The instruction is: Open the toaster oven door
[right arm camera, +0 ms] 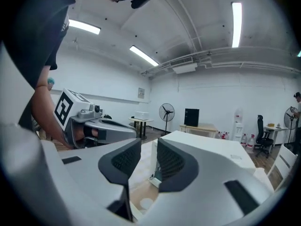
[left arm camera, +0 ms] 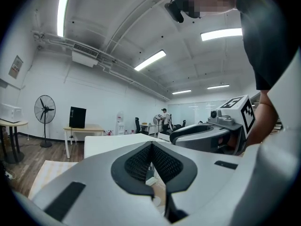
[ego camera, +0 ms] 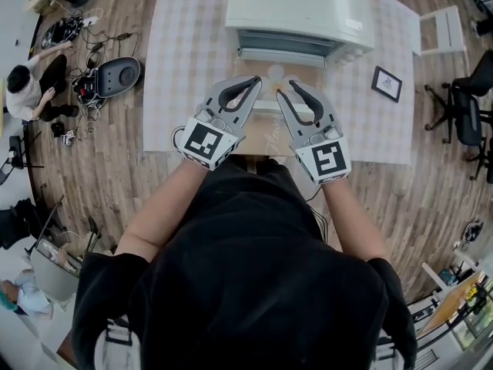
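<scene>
A white box-shaped toaster oven is seen at the far side of a table covered with a pale checked cloth. Its dark glass front is turned toward the person, and a tan flat board lies just before it. The door appears to be up against the oven body, so the task is judged to be at its approach step, with nothing yet grasped. Both tools are held side by side over the board, near the oven front but apart from it. The fingers of the left gripper are brought together at their tips, with nothing between them. The fingers of the right gripper are held apart by a narrow gap, through which only the board and the oven's near corner are seen. For the next move, the right gripper would need to be carried forward to the door's handle, whose place cannot be made out clearly. The fingers would then have to be closed on it and drawn outward and downward along the arc of the hinge.
</scene>
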Available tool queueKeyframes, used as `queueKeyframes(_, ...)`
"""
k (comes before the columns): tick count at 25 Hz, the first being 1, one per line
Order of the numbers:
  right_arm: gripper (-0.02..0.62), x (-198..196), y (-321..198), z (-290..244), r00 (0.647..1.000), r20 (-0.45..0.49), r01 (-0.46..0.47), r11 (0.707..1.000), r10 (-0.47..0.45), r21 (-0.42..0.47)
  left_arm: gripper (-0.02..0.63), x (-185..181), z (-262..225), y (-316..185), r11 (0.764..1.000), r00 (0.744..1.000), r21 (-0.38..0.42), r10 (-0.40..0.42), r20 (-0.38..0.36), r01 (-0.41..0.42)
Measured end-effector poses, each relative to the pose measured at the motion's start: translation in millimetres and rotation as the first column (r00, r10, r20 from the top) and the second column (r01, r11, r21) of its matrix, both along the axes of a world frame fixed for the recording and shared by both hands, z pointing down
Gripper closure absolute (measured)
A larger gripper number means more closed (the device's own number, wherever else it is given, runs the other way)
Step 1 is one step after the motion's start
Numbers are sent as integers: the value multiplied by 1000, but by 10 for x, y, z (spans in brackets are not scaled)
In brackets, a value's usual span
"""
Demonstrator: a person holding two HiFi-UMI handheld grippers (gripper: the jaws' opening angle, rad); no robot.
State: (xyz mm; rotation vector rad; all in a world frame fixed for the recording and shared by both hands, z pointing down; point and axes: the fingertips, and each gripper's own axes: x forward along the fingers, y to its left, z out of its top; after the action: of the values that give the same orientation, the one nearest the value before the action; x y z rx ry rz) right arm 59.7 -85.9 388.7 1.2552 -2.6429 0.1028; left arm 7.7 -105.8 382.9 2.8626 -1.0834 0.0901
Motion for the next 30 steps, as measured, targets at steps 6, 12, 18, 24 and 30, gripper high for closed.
queueKeyframes(6, 529, 6, 3, -260, 999, 40, 19, 995, -23, 103, 591, 20, -127, 133, 998, 999, -30, 54, 1, -54)
queueKeyframes(12, 554, 17, 8, -339, 998, 56, 31, 992, -38, 125, 591, 86, -249, 144, 997, 998, -28, 67, -3, -67)
queueKeyframes(18, 571, 28, 62, -332, 997, 80, 14, 996, -20, 85, 591, 125, -296, 178, 997, 997, -20, 77, -15, -78)
queueKeyframes(24, 575, 37, 48, -392, 996, 87, 21, 993, -31, 113, 591, 144, -350, 188, 996, 996, -20, 86, -21, -86)
queueKeyframes(30, 577, 62, 53, -379, 994, 107, 12, 996, -21, 85, 591, 156, -356, 208, 996, 996, -19, 89, -24, -89)
